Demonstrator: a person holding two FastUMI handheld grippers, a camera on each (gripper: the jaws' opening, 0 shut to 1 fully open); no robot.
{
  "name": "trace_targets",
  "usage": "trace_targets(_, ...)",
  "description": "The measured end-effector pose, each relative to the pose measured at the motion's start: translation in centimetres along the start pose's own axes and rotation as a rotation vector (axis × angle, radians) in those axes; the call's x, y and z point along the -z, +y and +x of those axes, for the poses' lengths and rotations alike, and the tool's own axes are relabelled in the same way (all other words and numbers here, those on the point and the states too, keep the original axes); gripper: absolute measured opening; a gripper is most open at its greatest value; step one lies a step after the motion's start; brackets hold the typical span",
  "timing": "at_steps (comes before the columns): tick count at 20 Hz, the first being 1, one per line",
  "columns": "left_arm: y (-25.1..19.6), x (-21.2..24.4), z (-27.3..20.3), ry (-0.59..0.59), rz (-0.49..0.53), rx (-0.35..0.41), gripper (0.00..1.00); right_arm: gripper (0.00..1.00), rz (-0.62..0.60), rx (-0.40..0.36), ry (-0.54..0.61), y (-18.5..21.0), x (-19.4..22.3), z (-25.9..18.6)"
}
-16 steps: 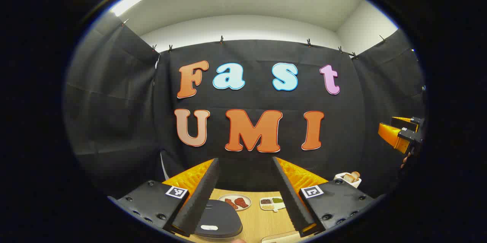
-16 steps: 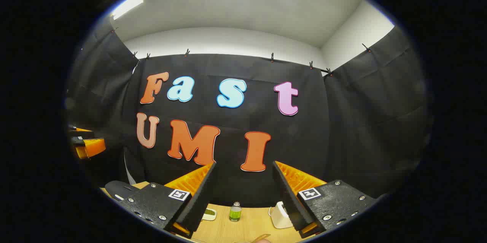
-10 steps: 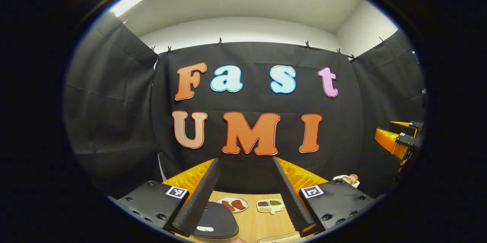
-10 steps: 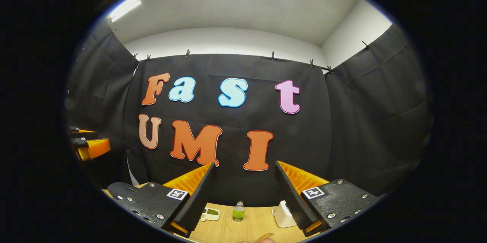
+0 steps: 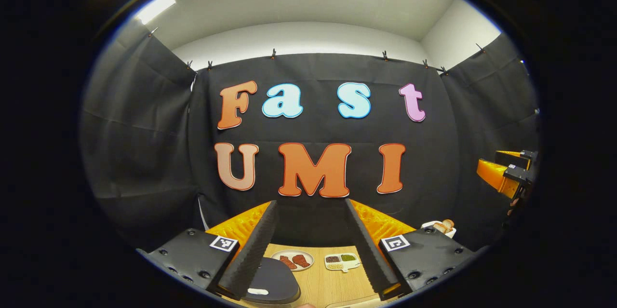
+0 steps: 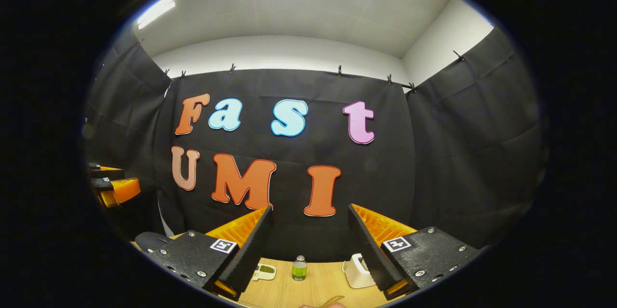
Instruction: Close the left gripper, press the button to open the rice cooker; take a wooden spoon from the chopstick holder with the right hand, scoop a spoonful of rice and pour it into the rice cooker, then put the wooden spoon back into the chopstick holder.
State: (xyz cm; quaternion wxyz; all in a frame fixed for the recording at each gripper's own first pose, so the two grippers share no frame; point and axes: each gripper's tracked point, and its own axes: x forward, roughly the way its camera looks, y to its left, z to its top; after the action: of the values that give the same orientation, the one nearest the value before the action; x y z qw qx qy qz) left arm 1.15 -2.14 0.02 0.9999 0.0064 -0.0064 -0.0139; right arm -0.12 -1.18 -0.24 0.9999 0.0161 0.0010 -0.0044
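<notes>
Both the left gripper [image 5: 308,211] and right gripper [image 6: 308,214] were spread wide, holding nothing, raised above the worktop [image 5: 332,281]; the rice cooker [image 5: 272,281] lay lid-shut below the left gripper.

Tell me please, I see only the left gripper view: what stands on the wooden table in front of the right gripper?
Observer: A small clear bottle with green contents stands straight ahead of the right gripper.
Operator: Is something beside it?
Observer: A white boxy container stands right of the bottle, partly hidden behind one finger.
Operator: Is that gripper open?
Observer: Yes, its fingers are wide apart and hold nothing.
</notes>
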Motion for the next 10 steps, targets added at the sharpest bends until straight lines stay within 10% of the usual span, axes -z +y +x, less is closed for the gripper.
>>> trace_targets(10, 0.75, 0.36, 0.08, 0.006, 0.021, -0.030, 0.94, 0.94, 0.054, -0.018, 0.007, -0.15, 0.29, 0.55)
